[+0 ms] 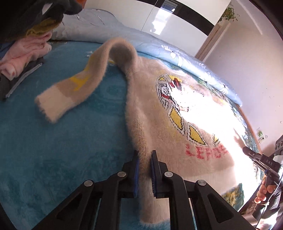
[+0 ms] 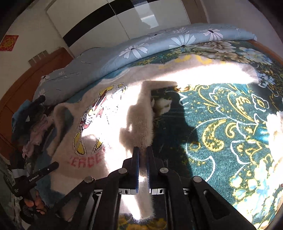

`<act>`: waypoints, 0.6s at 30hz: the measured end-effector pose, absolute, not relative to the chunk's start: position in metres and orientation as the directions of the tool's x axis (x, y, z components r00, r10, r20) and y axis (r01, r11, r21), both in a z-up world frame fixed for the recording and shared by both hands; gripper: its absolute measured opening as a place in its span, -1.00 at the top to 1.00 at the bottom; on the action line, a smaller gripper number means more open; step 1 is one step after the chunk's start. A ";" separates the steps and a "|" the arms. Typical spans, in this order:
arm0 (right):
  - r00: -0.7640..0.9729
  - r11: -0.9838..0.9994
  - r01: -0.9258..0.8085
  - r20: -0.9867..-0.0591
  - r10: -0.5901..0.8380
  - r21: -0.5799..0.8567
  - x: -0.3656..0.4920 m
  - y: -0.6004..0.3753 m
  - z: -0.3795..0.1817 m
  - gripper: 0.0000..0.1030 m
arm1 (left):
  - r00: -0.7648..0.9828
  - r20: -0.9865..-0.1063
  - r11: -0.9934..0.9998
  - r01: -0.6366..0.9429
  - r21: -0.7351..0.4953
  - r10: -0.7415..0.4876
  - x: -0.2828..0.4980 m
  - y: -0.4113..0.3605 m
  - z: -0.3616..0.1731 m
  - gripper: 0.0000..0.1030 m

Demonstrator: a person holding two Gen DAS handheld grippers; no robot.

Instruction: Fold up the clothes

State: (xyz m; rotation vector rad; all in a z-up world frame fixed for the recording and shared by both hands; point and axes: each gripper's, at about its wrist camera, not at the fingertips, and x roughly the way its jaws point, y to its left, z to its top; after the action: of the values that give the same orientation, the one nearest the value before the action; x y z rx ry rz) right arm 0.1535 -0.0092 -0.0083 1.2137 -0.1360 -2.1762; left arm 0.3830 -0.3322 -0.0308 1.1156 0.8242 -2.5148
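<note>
A fuzzy cream sweater with a yellow, red and black knitted figure and red letters lies spread on the bed. My left gripper is shut on the sweater's left bottom edge. Its left sleeve arches up and trails out over the blanket. My right gripper is shut on the sweater's right bottom edge. The right sleeve lies stretched out to the right in bright sun. The other hand-held gripper shows at the edge of each view.
A teal blanket with gold floral pattern covers the bed. A light blue daisy quilt is bunched along the far side. A pile of pink and dark clothes sits at the left. A white wardrobe stands behind.
</note>
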 end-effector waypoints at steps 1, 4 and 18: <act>-0.365 -0.800 0.461 -0.741 -0.564 0.382 0.152 -0.009 -0.017 0.86 | -0.666 -0.746 -0.803 0.454 -0.385 -0.019 0.384 -0.333 -0.030 0.76; -0.358 -0.792 0.450 -0.729 -0.584 0.413 0.154 -0.002 -0.019 0.86 | -0.675 -0.737 -0.822 0.437 -0.365 -0.031 0.388 -0.331 -0.016 0.76; -0.413 -0.803 0.546 -0.758 -0.505 0.238 0.159 -0.006 -0.005 0.63 | -0.680 -0.681 -0.775 0.574 -0.265 -0.271 0.409 -0.377 0.009 -0.18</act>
State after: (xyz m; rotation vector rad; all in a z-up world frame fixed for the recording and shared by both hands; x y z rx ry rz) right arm 0.1593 -0.0062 -0.0053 1.1666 0.0605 -2.2166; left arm 0.4088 -0.3774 0.0089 0.8794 0.6469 -2.4256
